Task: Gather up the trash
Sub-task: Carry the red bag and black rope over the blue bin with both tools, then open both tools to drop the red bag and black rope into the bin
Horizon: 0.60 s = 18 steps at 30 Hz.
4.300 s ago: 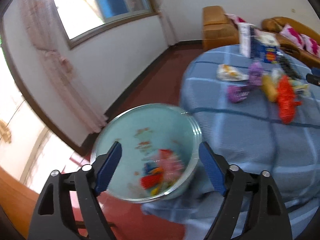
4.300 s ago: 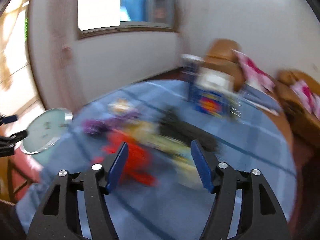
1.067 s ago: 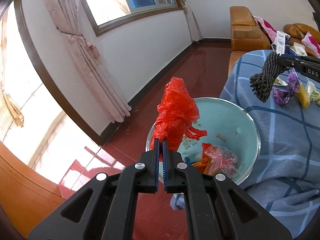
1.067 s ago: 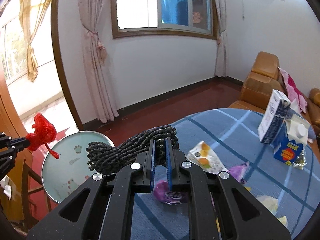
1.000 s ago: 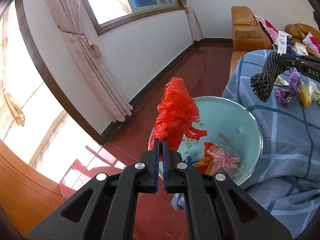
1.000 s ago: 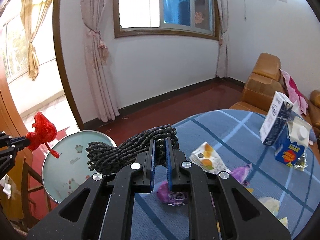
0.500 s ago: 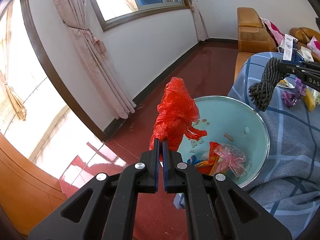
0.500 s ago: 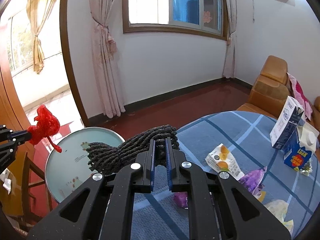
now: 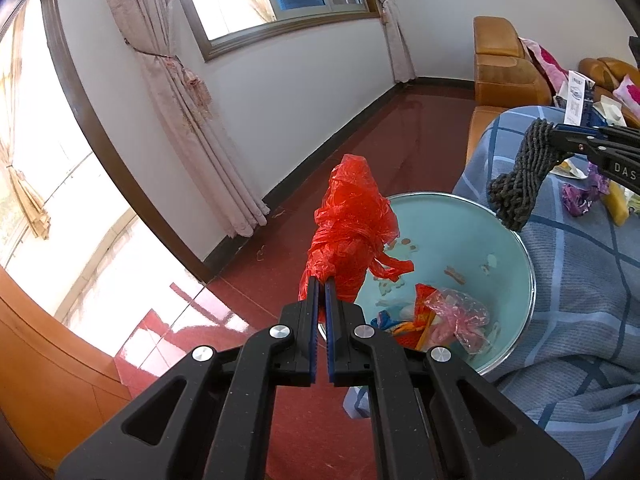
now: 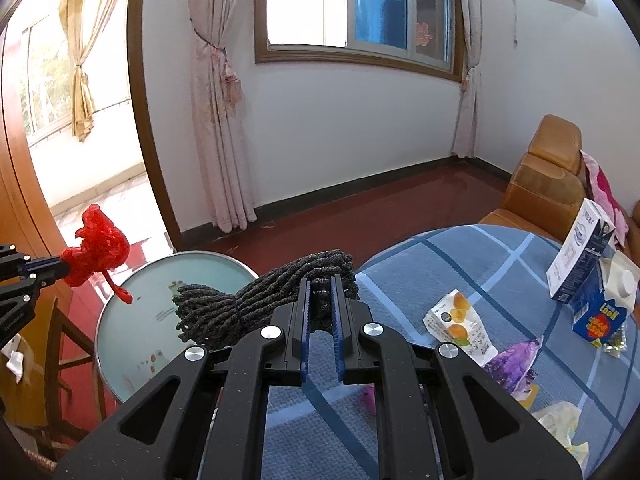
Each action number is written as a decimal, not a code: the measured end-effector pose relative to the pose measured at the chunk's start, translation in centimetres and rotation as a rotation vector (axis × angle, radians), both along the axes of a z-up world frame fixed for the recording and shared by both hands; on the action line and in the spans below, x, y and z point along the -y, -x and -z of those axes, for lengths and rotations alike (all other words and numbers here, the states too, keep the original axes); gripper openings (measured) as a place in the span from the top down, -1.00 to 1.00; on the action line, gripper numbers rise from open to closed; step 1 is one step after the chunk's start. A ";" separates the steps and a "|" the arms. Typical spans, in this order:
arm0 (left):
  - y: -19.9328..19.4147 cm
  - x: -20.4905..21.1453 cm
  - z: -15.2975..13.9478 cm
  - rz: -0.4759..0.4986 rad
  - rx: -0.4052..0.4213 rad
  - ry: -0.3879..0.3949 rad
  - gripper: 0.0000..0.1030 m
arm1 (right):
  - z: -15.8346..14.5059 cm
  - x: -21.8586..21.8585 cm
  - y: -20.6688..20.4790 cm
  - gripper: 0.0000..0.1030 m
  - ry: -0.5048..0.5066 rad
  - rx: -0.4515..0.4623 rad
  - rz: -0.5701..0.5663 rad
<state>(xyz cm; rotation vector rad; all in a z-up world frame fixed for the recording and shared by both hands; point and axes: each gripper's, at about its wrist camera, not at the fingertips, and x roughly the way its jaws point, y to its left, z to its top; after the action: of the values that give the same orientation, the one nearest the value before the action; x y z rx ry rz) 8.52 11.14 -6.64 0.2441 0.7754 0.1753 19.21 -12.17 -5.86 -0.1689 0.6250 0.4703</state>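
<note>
My left gripper (image 9: 321, 286) is shut on a crumpled red plastic bag (image 9: 354, 224), held up over the near-left rim of the pale blue trash bin (image 9: 516, 240). Wrappers and a pink bag (image 9: 454, 316) lie inside the bin. My right gripper (image 10: 321, 280) is shut on a bundle of dark grey rope (image 10: 248, 304), which hangs above the table edge beside the bin (image 10: 132, 304). The left wrist view shows that rope (image 9: 520, 176) at the right, just past the bin's far rim. From the right wrist view the red bag (image 10: 98, 250) appears at the far left.
The round table has a blue checked cloth (image 10: 460, 272) with an orange-print wrapper (image 10: 460, 326), a purple wrapper (image 10: 512, 364), yellow wrappers (image 10: 560, 420) and two cartons (image 10: 584, 252). Orange sofas (image 10: 548, 184) stand behind it. A wooden chair (image 10: 60, 344) and door frame are left of the bin.
Over four seconds both grippers went from open to shut, the left on the red bag, the right on the rope. In the last second the views shifted only slightly.
</note>
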 end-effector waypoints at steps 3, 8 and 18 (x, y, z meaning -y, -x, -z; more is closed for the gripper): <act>0.0 0.0 0.0 0.004 -0.002 0.002 0.95 | 0.1 -0.1 0.1 0.80 0.004 0.000 -0.004; -0.2 0.3 0.2 0.013 -0.006 0.013 0.93 | 0.3 -0.5 0.1 0.76 0.001 -0.011 -0.019; -0.4 1.5 0.5 0.047 0.010 0.061 0.06 | 2.0 -1.7 0.4 0.13 0.002 -0.071 -0.060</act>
<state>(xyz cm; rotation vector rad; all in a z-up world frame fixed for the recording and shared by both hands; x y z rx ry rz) 8.96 9.59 -7.17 0.2029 0.7629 0.1085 18.83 -10.48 -7.88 -0.1736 0.6919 0.5349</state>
